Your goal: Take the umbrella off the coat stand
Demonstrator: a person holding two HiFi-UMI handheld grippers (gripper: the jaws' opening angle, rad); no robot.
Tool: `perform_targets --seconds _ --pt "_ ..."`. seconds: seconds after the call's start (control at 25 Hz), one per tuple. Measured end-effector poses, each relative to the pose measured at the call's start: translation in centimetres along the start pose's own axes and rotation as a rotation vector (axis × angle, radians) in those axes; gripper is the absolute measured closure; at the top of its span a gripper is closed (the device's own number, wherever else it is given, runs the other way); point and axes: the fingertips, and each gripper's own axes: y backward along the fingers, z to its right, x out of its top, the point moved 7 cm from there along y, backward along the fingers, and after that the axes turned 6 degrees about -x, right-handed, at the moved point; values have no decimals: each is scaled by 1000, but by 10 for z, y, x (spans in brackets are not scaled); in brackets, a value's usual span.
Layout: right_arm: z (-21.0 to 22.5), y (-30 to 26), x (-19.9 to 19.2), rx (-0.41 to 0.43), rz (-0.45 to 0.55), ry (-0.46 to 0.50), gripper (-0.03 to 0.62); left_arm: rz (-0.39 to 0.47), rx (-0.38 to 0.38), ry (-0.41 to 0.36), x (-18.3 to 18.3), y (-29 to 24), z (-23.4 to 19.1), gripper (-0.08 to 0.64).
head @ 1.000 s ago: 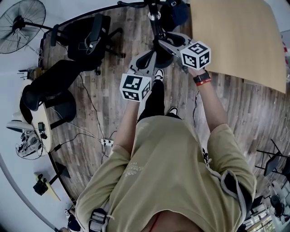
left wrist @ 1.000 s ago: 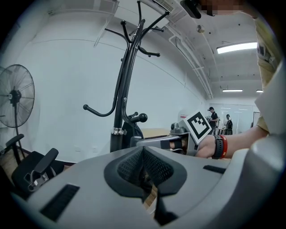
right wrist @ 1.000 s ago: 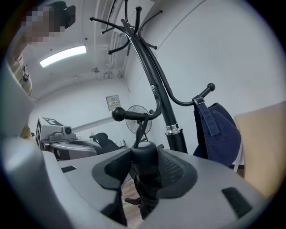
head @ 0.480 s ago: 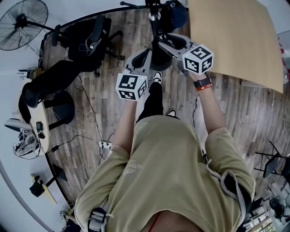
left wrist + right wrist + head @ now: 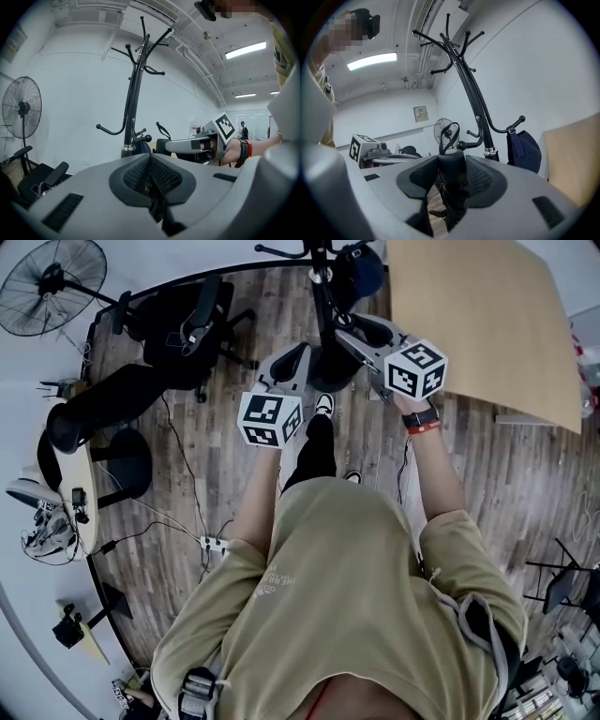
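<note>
The black coat stand (image 5: 474, 108) rises ahead of both grippers, its pole (image 5: 323, 298) at the top of the head view. My right gripper (image 5: 452, 177) is shut on the black umbrella's handle (image 5: 452, 165), whose strap loop (image 5: 449, 135) sticks up above the pads. The folded umbrella (image 5: 330, 362) hangs dark between the two grippers, beside the pole. My left gripper (image 5: 150, 160) is level with the right one (image 5: 194, 145) and to its left; its jaws meet at the tips with nothing seen between them.
A navy cap (image 5: 524, 149) hangs from a lower hook of the stand. Behind stand a floor fan (image 5: 47, 282) and black office chairs (image 5: 183, 320). A tan board (image 5: 487, 324) lies to the right. Cables and a power strip (image 5: 217, 542) cross the wood floor.
Both grippers have risen toward the head camera and shifted slightly. The right one has kept its grip on the umbrella handle.
</note>
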Motion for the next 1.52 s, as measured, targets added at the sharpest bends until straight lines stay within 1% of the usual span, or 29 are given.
perform_targets --seconds 0.08,0.16,0.36,0.48,0.6,0.72,0.84,0.92,1.04,1.16,1.32,1.52 --pt "-1 7 1 -22 3 -4 394 6 3 -2 2 4 3 535" --pt "-3 15 0 -59 -2 14 396 10 3 -2 2 7 5 535" --pt "-7 38 -10 -194 -17 55 396 17 12 7 0 16 13 535" --pt "-11 56 -14 -294 17 62 396 24 12 9 -2 21 19 535" --pt "-13 74 -20 -391 57 42 396 29 23 13 -4 23 25 535" --pt "-15 93 -22 -453 94 8 396 34 44 8 -3 23 36 535" --pt "-22 107 -22 -488 124 -9 396 38 73 0 -5 25 45 535" --pt "-27 114 -22 -507 139 1 396 44 93 -13 -5 25 51 535" --pt "-32 122 -21 -526 144 14 396 63 126 -31 -2 29 58 535" --pt "-35 130 -25 -538 140 12 396 80 152 -32 -1 33 60 535" --pt "-36 139 -30 -538 137 9 396 91 158 -32 -2 34 66 535" --pt "-36 145 -31 -521 136 5 396 94 146 -30 -2 29 75 535"
